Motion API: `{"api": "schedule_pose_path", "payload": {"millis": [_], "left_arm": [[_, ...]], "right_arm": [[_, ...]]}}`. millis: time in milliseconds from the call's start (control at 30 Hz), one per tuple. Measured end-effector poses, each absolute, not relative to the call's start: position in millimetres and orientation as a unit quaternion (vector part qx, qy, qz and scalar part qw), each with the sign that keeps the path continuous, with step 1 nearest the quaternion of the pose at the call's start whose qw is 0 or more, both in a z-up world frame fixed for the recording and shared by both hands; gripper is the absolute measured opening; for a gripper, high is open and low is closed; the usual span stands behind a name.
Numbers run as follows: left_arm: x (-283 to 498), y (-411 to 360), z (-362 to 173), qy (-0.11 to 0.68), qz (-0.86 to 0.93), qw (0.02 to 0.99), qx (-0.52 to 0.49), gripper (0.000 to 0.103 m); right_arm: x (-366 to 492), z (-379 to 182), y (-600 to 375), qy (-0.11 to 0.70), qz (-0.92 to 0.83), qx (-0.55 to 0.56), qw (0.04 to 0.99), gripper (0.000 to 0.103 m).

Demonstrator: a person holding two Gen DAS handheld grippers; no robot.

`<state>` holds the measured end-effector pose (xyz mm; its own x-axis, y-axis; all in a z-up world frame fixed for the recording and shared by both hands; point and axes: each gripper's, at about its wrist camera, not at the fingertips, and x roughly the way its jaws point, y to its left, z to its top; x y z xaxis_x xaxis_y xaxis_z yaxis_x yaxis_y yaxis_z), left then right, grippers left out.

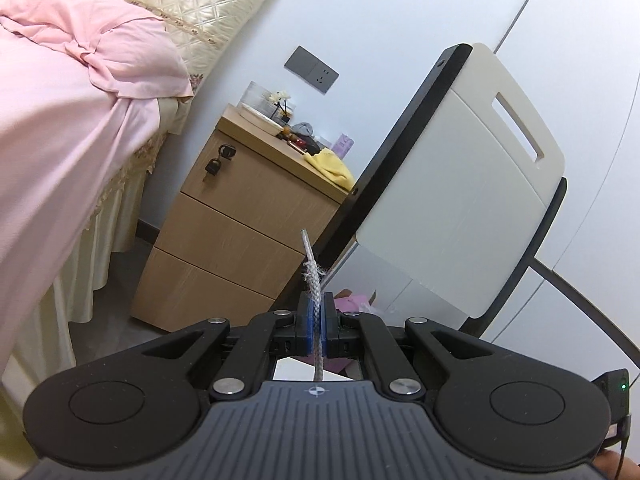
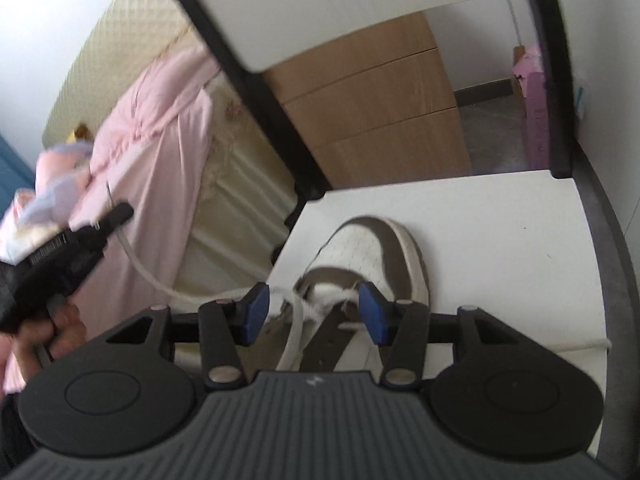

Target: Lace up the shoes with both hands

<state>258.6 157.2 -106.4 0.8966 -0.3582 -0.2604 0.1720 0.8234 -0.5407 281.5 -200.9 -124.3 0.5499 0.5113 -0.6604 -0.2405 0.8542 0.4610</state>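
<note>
A white and brown shoe (image 2: pixel 372 252) lies on the white chair seat (image 2: pixel 500 240), toe pointing away. My left gripper (image 1: pixel 317 312) is shut on a grey-white lace (image 1: pixel 312 276), whose frayed end and stiff tip stick up past the blue pads. In the right wrist view the left gripper (image 2: pixel 116 214) is held out to the left of the chair, off the seat, and the lace (image 2: pixel 140 264) runs from it back to the shoe. My right gripper (image 2: pixel 316 304) hovers open just above the shoe's crossed laces; its blue pads (image 2: pixel 256 308) touch nothing.
A chair back (image 1: pixel 472 184) with black frame rises ahead. A bed with pink sheets (image 1: pixel 60 140) is on the left, a wooden drawer cabinet (image 1: pixel 240 220) behind. A second lace end (image 2: pixel 580 346) trails right across the seat. A hand (image 2: pixel 52 328) holds the left gripper.
</note>
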Motion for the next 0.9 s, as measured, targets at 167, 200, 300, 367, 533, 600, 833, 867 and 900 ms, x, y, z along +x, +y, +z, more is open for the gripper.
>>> {"api": "schedule_pose_path", "payload": {"millis": [167, 200, 300, 367, 533, 600, 833, 867, 900], "left_arm": [[256, 159, -106, 0.175, -0.146, 0.939, -0.258, 0.004], [256, 160, -106, 0.172, -0.145, 0.939, -0.260, 0.004], [254, 165, -104, 0.164, -0.144, 0.939, -0.267, 0.004], [252, 167, -104, 0.160, -0.144, 0.938, -0.272, 0.004], [249, 176, -104, 0.153, -0.142, 0.934, -0.290, 0.004], [249, 179, -104, 0.152, -0.139, 0.933, -0.296, 0.004], [248, 179, -105, 0.154, -0.142, 0.933, -0.293, 0.004], [248, 178, -105, 0.154, -0.143, 0.933, -0.292, 0.004], [248, 178, -105, 0.155, -0.143, 0.933, -0.292, 0.004]], "right_arm": [[281, -125, -180, 0.434, 0.216, 0.093, 0.870, 0.009], [280, -126, -178, 0.431, 0.216, 0.090, 0.871, 0.007], [281, -121, -178, 0.417, 0.221, 0.098, 0.876, 0.002], [279, -119, -178, 0.404, 0.222, 0.108, 0.881, 0.002], [280, -116, -179, 0.394, 0.237, 0.134, 0.878, 0.012], [282, -119, -174, 0.398, 0.253, 0.135, 0.871, 0.032], [296, -126, -146, 0.411, 0.274, 0.071, 0.867, 0.043], [299, -127, -143, 0.412, 0.274, 0.060, 0.867, 0.043], [300, -128, -139, 0.412, 0.275, 0.047, 0.867, 0.042]]}}
